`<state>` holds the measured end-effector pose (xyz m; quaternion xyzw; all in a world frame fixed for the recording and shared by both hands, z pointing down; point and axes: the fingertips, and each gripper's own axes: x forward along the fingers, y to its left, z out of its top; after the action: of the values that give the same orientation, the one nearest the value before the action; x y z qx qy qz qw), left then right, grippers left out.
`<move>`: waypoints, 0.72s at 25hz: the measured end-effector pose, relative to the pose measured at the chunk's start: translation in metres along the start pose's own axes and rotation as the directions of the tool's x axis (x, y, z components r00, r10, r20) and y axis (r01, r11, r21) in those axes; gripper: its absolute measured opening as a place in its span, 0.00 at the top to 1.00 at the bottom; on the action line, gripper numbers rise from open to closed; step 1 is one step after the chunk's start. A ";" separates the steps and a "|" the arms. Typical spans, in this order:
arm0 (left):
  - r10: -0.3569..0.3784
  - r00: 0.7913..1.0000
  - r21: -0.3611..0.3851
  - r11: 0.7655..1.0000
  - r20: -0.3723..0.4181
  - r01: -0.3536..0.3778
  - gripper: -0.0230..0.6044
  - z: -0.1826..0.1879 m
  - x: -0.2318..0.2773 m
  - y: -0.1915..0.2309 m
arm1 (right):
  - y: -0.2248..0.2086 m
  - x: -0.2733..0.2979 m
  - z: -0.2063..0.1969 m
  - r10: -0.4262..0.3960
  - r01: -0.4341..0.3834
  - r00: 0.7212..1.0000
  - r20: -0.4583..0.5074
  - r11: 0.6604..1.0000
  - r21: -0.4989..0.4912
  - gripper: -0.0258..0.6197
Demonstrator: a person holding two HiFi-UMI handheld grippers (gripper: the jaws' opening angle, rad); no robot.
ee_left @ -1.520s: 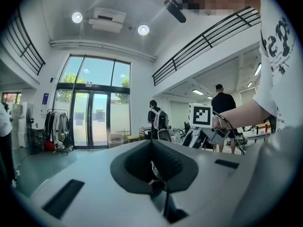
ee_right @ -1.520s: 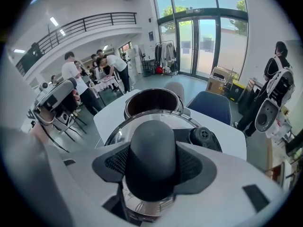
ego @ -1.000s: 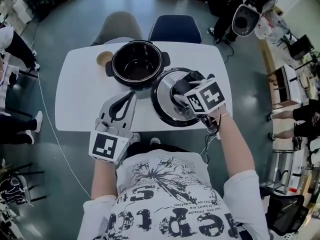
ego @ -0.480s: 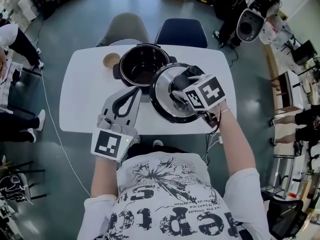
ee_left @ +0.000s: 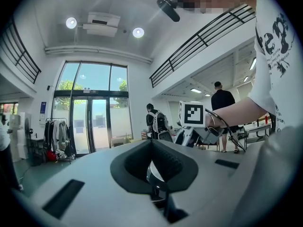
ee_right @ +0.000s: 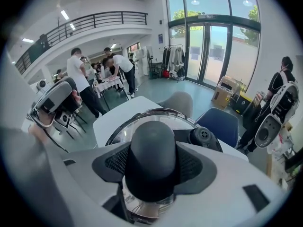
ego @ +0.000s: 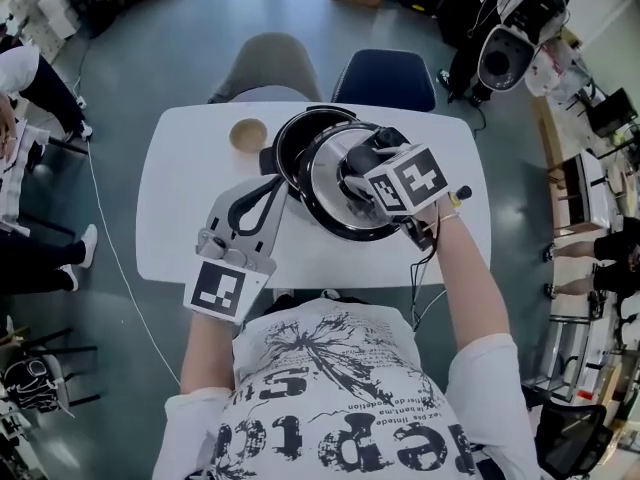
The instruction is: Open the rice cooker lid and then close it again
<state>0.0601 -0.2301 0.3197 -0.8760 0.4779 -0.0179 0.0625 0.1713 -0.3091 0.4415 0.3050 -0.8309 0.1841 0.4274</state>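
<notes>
The black rice cooker pot (ego: 296, 134) stands at the back middle of the white table (ego: 180, 223). Its glass lid (ego: 330, 200) with a chrome rim hangs tilted over the pot's right front part and hides most of the opening. My right gripper (ego: 362, 173) is shut on the lid's black knob (ee_right: 152, 155), and the glass dome (ee_right: 118, 131) spreads beneath the jaws. My left gripper (ego: 276, 182) is shut with its tips together at the pot's left front side. Through its pads (ee_left: 177, 167) a bit of chrome and black shows; I cannot tell whether it touches the pot.
A small tan bowl (ego: 248, 134) sits just left of the pot. A grey chair (ego: 272, 63) and a blue chair (ego: 382, 76) stand behind the table. A thin cable (ego: 100, 218) runs over the floor on the left. People stand around the hall.
The right gripper has carried the lid from the table at the pot's right front to over the pot. The left gripper has moved forward to the pot's side.
</notes>
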 end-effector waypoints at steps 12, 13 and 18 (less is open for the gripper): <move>0.014 1.000 -0.019 1.000 -0.019 -0.015 0.94 -0.018 0.009 0.111 | 0.003 0.073 0.086 0.003 -0.003 1.000 -0.027 1.000 0.006 0.50; 0.013 1.000 -0.021 1.000 -0.020 -0.013 0.94 -0.021 0.011 0.116 | 0.003 0.079 0.089 0.005 -0.005 0.999 -0.032 1.000 0.007 0.50; 0.012 0.999 -0.028 1.000 -0.031 -0.013 0.94 -0.032 0.016 0.123 | -0.002 0.093 0.089 0.009 -0.008 0.999 -0.044 1.000 0.008 0.50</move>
<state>-0.0373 -0.3121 0.3353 -0.8734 0.4845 -0.0241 0.0426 0.0777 -0.3933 0.4681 0.2990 -0.8218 0.1959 0.4437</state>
